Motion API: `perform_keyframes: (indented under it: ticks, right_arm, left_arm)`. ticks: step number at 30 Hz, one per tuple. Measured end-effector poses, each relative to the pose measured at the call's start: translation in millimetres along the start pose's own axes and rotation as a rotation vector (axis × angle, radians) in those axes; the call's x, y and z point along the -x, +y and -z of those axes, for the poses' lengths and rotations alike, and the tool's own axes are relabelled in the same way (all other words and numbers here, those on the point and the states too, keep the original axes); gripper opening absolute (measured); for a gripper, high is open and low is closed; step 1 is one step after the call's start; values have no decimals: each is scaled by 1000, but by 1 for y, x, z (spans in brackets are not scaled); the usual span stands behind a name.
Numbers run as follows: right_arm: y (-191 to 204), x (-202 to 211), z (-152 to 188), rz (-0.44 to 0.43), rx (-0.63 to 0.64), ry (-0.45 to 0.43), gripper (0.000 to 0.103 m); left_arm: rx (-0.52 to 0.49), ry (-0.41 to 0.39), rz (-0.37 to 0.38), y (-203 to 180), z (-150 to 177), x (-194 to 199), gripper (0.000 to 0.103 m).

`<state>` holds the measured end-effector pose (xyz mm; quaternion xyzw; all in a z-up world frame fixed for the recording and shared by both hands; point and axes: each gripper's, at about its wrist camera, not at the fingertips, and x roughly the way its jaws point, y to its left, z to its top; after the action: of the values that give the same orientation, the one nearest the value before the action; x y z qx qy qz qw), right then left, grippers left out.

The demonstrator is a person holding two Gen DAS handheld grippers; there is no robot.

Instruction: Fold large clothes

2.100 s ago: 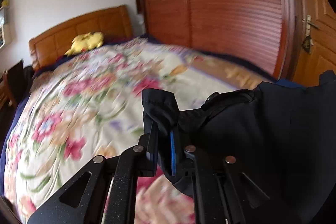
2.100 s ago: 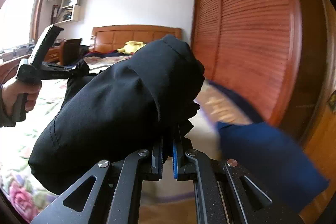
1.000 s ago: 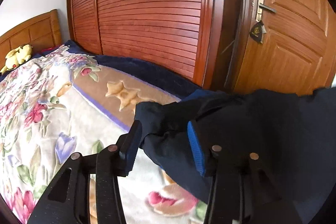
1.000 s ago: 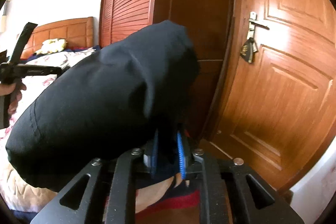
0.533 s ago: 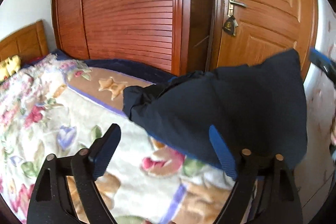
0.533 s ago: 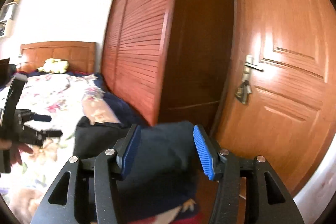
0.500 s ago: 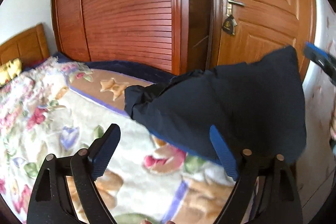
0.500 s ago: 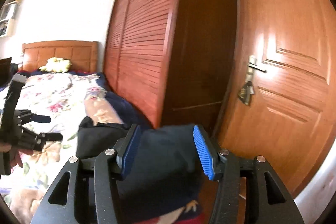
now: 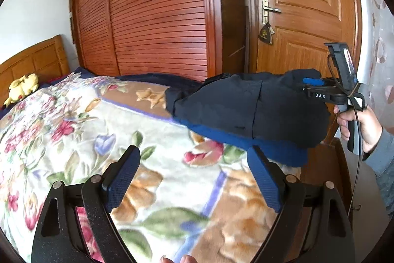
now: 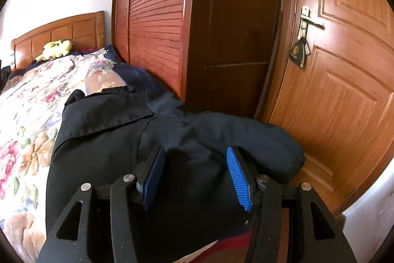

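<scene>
- The left gripper (image 9: 194, 179) hangs above the floral bedspread (image 9: 73, 130) with its jaws spread wide and nothing between the blue pads.
- The dark navy garment (image 9: 246, 107) lies folded at the bed's foot corner, its far end drooping over the edge near the wooden door (image 9: 303, 16).
- The right gripper (image 10: 197, 176) has its jaws apart too; the pads sit just over the garment's cloth without pinching it.
- The left view shows the person's right hand (image 9: 357, 122) holding that gripper's handle beside the garment.
- A yellow plush toy (image 10: 55, 48) rests by the wooden headboard (image 10: 61, 31).
- A louvred wardrobe (image 9: 152, 16) stands alongside the bed.
</scene>
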<state>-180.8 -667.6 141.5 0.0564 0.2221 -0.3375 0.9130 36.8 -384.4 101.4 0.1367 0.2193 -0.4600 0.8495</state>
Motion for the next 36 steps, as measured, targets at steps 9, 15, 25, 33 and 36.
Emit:
perform_keyframes:
  ticks: [9, 15, 25, 33, 36]
  right_arm:
    - [36, 63, -9, 0, 16, -95, 54]
    - [92, 116, -3, -121, 67, -167, 55]
    - [223, 178, 26, -463, 161, -195, 73]
    - [301, 174, 44, -597, 213, -157, 76]
    - [314, 164, 49, -639, 217, -141, 76]
  left_arm:
    - [50, -34, -66, 21, 23, 57, 89]
    - [79, -56, -148, 41, 50, 97, 89]
    - [197, -81, -350, 110, 112, 162, 89]
    - [278, -77, -471, 160, 155, 197, 89]
    - [307, -85, -507, 173, 167, 211, 89]
